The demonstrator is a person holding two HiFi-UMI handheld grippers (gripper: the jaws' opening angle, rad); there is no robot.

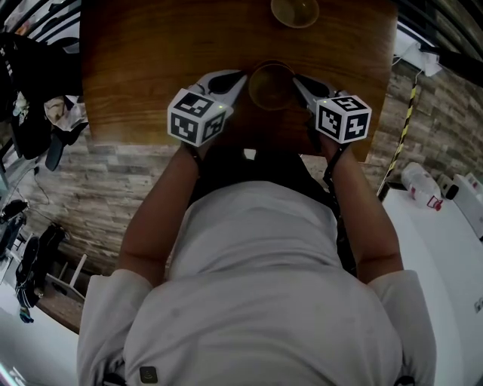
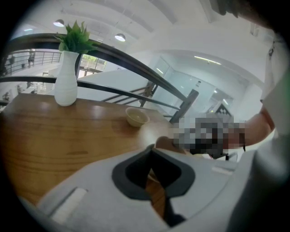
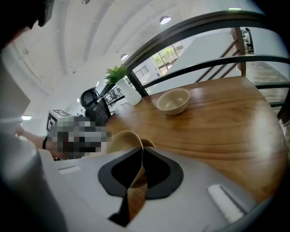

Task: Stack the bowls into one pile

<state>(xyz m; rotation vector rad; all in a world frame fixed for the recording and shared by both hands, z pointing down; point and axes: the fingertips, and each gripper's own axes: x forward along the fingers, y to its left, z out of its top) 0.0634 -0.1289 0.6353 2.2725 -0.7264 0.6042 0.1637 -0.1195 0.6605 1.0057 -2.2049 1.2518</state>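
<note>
Grips a brown bowl (image 1: pixel 272 87) by its rim from both sides, over the near middle of the tabletop (image 1: pixel 143 68); cannot tell whether resting on it or just above. Pinches the rim's left side in the left tongs (image 1: pixel 240 79), closed down narrow on it, and the right side in the right tongs (image 1: pixel 299 81), likewise narrow, with the thin wall between the pads. Shows a second bowl (image 1: pixel 294 10) upright at the tabletop's far middle, well apart, and a white vase (image 2: pixel 65 84) with green leaves at the tabletop's far left.
</note>
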